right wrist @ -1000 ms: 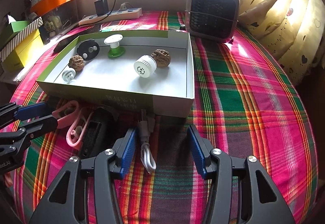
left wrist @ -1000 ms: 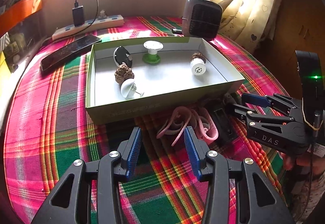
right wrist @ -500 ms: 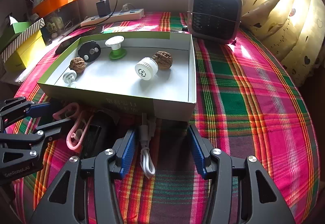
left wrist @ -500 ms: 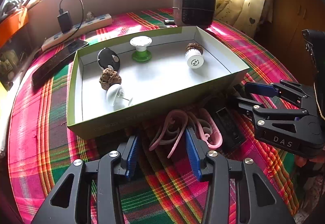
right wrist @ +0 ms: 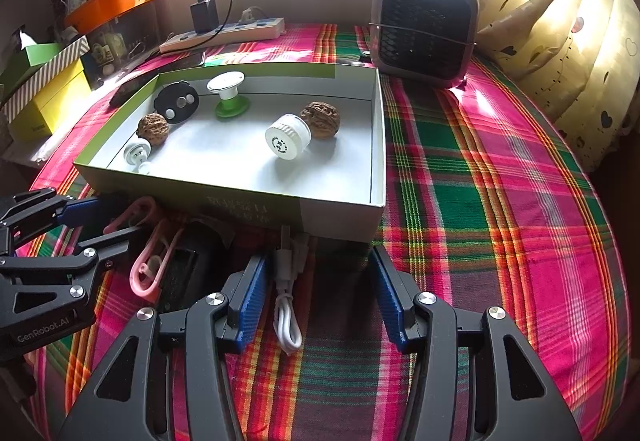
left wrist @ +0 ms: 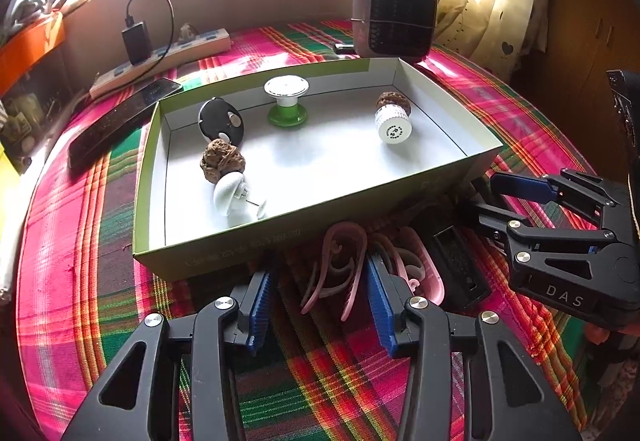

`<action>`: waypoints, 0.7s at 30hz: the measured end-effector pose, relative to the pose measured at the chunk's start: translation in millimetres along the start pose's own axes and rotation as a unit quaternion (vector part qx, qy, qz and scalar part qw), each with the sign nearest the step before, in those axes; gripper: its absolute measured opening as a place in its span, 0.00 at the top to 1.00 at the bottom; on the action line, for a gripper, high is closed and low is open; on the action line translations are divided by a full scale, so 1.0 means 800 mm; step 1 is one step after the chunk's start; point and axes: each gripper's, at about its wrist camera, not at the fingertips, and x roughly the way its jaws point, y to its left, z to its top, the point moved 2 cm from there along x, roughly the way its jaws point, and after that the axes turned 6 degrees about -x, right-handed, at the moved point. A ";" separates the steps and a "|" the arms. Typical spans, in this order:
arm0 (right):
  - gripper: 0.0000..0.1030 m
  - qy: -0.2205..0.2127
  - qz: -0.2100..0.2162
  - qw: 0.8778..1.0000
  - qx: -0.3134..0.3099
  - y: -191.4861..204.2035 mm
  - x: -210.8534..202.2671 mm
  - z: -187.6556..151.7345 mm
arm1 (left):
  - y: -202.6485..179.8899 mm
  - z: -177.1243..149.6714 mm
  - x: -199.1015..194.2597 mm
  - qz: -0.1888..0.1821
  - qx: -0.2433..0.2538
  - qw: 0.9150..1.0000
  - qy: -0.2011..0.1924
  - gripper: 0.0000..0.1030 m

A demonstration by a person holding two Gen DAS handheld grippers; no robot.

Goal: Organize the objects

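On the plaid cloth, pink ear hooks [left wrist: 340, 265] lie just in front of a shallow green box [left wrist: 224, 261], and my left gripper [left wrist: 320, 289] stands open with them between its blue pads, not pressed. A black case [left wrist: 456, 261] lies to their right. My right gripper [right wrist: 320, 293] is open over a coiled white cable [right wrist: 286, 309], which lies near its left pad. Each gripper shows in the other's view: the right gripper [left wrist: 486, 197] and the left gripper [right wrist: 116, 221]. The box [right wrist: 248, 209] holds two walnuts, a white cap [right wrist: 288, 137], a green spool and a black disc.
A small heater [left wrist: 394, 17] stands behind the box. A power strip [left wrist: 160, 61] with a charger and a dark phone [left wrist: 120, 117] lie at the back left. Yellow and striped boxes [right wrist: 44, 97] sit beyond the table's left edge. Curtains hang at the right.
My left gripper has crept forward, so the pink ear hooks now lie between its fingers, and it has rolled slightly. The right gripper has stayed where it was.
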 end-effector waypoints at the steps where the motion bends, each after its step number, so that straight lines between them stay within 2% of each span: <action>1: 0.50 0.000 0.000 1.000 0.000 0.000 0.000 0.000 | 0.000 0.000 0.000 0.001 -0.001 1.000 -0.001 0.60; 5: 0.51 0.000 -0.001 1.000 -0.001 0.000 -0.001 0.000 | 0.000 -0.001 0.000 0.004 -0.005 1.000 -0.003 0.62; 7: 0.60 -0.002 -0.001 1.000 -0.002 0.000 -0.001 0.000 | 0.002 -0.001 -0.001 0.009 -0.007 1.000 -0.005 0.66; 12: 0.69 -0.003 0.002 1.000 -0.009 0.003 -0.002 0.000 | 0.005 -0.001 -0.001 0.013 -0.015 1.000 -0.007 0.74; 19: 0.79 -0.004 0.003 1.000 -0.011 0.003 -0.002 -0.001 | 0.007 -0.002 -0.001 0.016 -0.020 1.000 -0.010 0.79; 21: 0.80 -0.004 0.002 1.000 -0.011 0.003 -0.002 -0.001 | 0.008 -0.002 -0.001 0.015 -0.022 1.000 -0.010 0.79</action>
